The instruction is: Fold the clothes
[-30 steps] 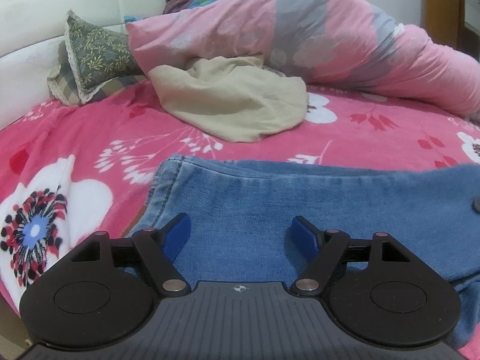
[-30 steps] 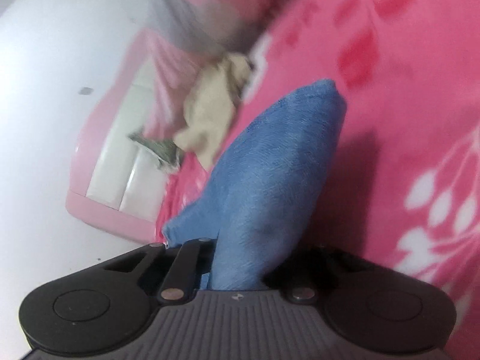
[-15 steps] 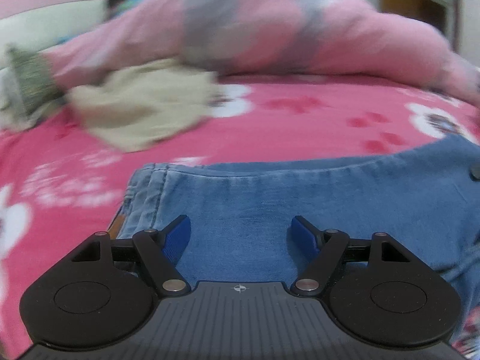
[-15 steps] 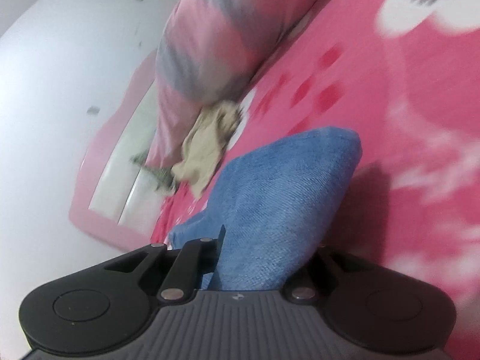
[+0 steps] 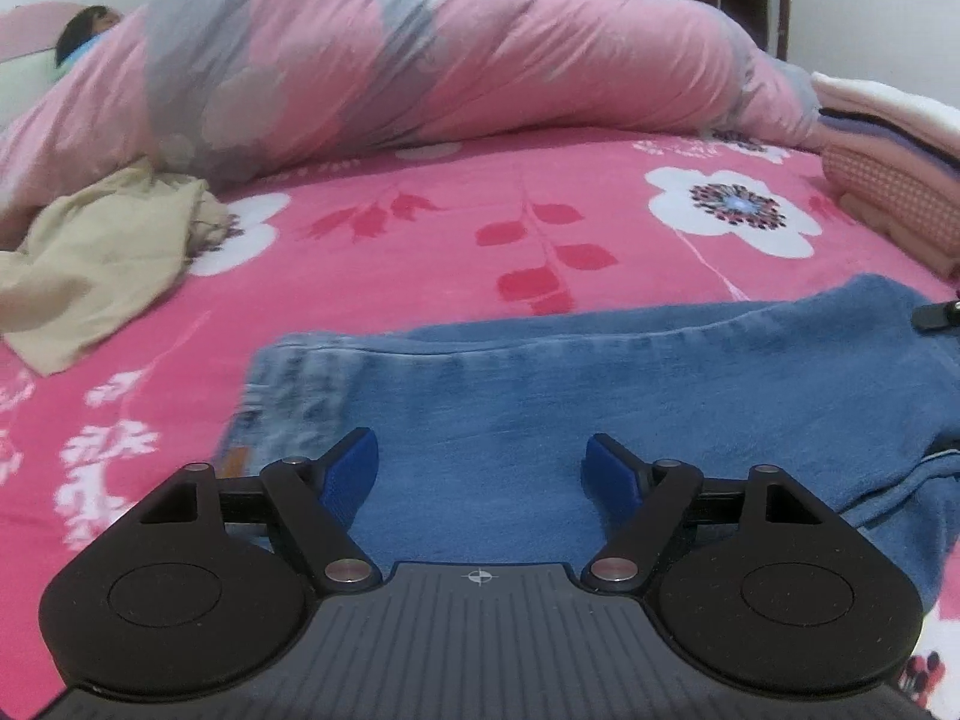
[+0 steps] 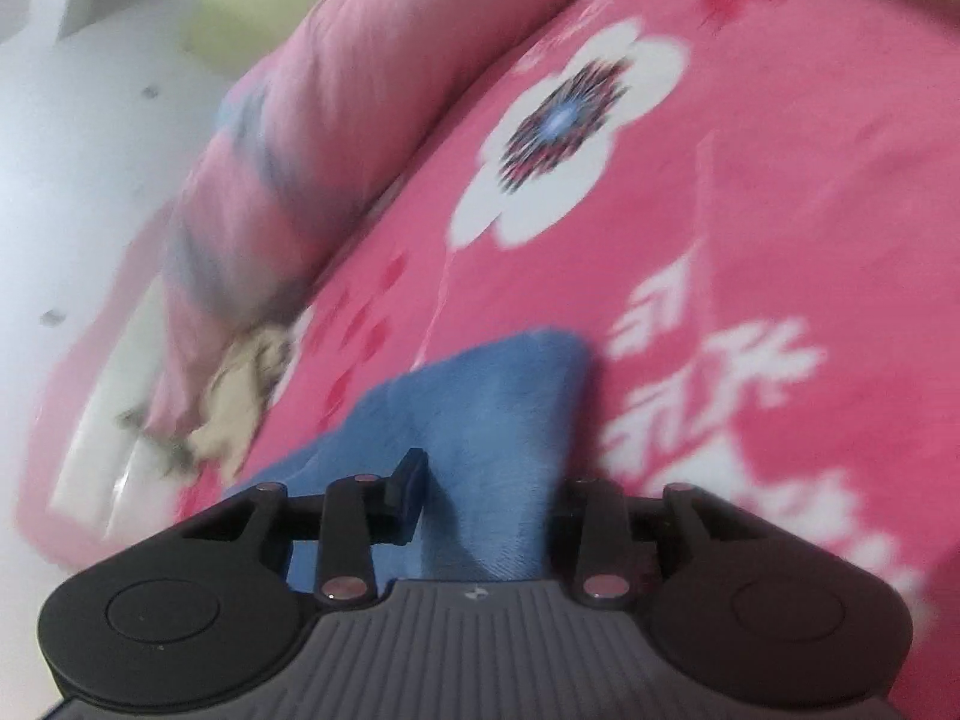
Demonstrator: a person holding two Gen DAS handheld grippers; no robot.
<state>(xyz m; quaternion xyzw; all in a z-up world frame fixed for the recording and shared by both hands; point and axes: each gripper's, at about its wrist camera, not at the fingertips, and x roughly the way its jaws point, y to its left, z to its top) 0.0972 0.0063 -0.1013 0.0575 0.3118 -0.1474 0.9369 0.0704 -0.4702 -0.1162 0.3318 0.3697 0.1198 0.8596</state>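
Note:
Blue jeans [image 5: 600,372] lie flat across the pink floral bedsheet [image 5: 420,252]. My left gripper [image 5: 480,468] hovers low over their near side, open, its blue pads wide apart and holding nothing. In the right wrist view a raised fold of the jeans [image 6: 492,396] stands between the jaws of my right gripper [image 6: 486,480], which are opening. The left pad [image 6: 408,492] has come off the denim and the right one is hidden behind the fold. A dark tip of the right gripper [image 5: 936,315] shows at the jeans' far right end.
A crumpled beige garment [image 5: 102,258] lies at the left. Behind it a person [image 5: 84,36] lies under a pink and grey duvet [image 5: 420,60]. A stack of folded clothes [image 5: 888,180] sits at the right. A white headboard [image 6: 108,420] bounds the bed.
My left gripper has swept right along the jeans, so the pillow left the view and the folded stack came in. My right gripper carried the denim fold sideways, then its jaws parted.

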